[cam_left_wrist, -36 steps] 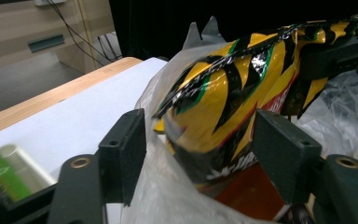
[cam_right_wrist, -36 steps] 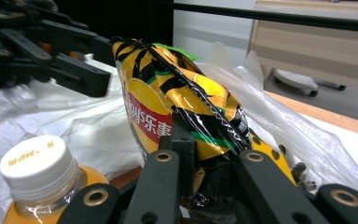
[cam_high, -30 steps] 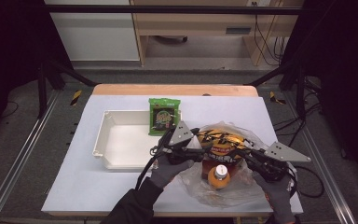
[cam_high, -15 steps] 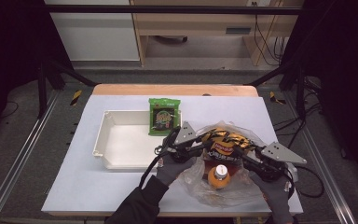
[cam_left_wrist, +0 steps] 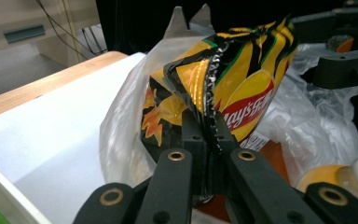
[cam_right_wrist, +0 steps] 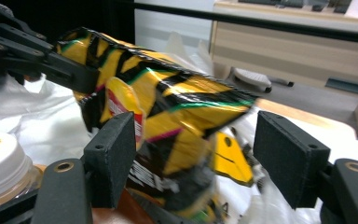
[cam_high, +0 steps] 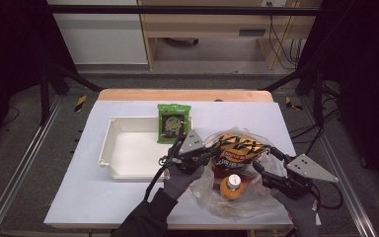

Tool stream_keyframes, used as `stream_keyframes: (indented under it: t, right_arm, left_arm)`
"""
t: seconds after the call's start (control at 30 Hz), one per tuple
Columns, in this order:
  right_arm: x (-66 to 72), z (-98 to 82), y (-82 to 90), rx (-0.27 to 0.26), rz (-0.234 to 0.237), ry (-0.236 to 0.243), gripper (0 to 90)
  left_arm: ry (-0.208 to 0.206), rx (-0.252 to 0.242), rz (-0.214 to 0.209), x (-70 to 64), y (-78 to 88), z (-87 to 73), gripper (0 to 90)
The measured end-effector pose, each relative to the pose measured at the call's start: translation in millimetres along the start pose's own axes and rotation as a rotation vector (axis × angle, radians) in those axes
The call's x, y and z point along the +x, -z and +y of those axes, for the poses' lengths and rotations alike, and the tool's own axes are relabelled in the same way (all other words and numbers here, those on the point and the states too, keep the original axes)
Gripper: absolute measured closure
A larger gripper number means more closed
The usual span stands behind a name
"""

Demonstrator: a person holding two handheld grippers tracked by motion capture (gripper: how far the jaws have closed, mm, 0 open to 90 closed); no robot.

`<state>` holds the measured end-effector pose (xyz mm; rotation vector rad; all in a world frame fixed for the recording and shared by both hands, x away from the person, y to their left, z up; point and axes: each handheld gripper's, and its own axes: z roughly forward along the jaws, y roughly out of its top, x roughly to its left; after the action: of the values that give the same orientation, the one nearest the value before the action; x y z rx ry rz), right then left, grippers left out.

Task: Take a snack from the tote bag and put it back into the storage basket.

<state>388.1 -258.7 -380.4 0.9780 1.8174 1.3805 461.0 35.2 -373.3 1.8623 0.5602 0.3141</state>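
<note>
- White tray [cam_high: 109,148] sat w/ nothing in it toward the worktop's [cam_high: 79,197] left edge; green snack pack [cam_high: 173,122] lay across the tray's far right corner.
- Left tool [cam_high: 210,156] sat mid-worktop, jaws just closed tight on the chip bag's [cam_high: 238,149] left end seam; in the left gripper view the crimped foil [cam_left_wrist: 205,93] was pinched between the pads.
- Chip bag (yellow/black) was held up off the worktop, above the clear plastic bag [cam_high: 237,197], right of centre, nearer the front edge.
- Orange bottle w/ white cap [cam_high: 233,180] stood inside the plastic bag, just below the chips.
- Right tool [cam_high: 262,168] by the front right corner: jaws just opened wide, bag's right end [cam_right_wrist: 223,158] between the pads but not gripped.
- Step, as I read it: handover, chips passed from right tool to left, prob. unpacking the plastic bag.
- Next move likely calls for: right tool backing clear w/o snagging the plastic, left keeping its pinch firm on the thin seam, then carrying the bag left toward the tray.
</note>
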Motion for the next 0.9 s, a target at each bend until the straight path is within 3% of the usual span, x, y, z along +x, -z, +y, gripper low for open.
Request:
stream_keyframes:
  t: [0.23,0.5,0.6,0.9]
  right_arm:
    - [-6.5,-1.6,7.8,-0.008,-0.016,-0.017,31.2]
    - [-4.6,-7.0,-0.2,0.026,-0.035,-0.01,34.8]
    - [-5.1,-10.7,-4.5,0.047,-0.037,-0.02,35.4]
    - [-5.1,-13.5,-7.7,0.061,-0.034,-0.02,35.5]
  left_arm:
    - [0.013,-0.049,-0.024,1.2,18.2,11.1,89.0]
    - [0.003,-0.091,-0.049,-4.2,34.8,30.2,89.0]
    - [0.022,-0.12,-0.063,-2.7,43.4,39.1,89.0]
    - [0.026,-0.154,-0.077,-4.8,59.6,57.2,89.1]
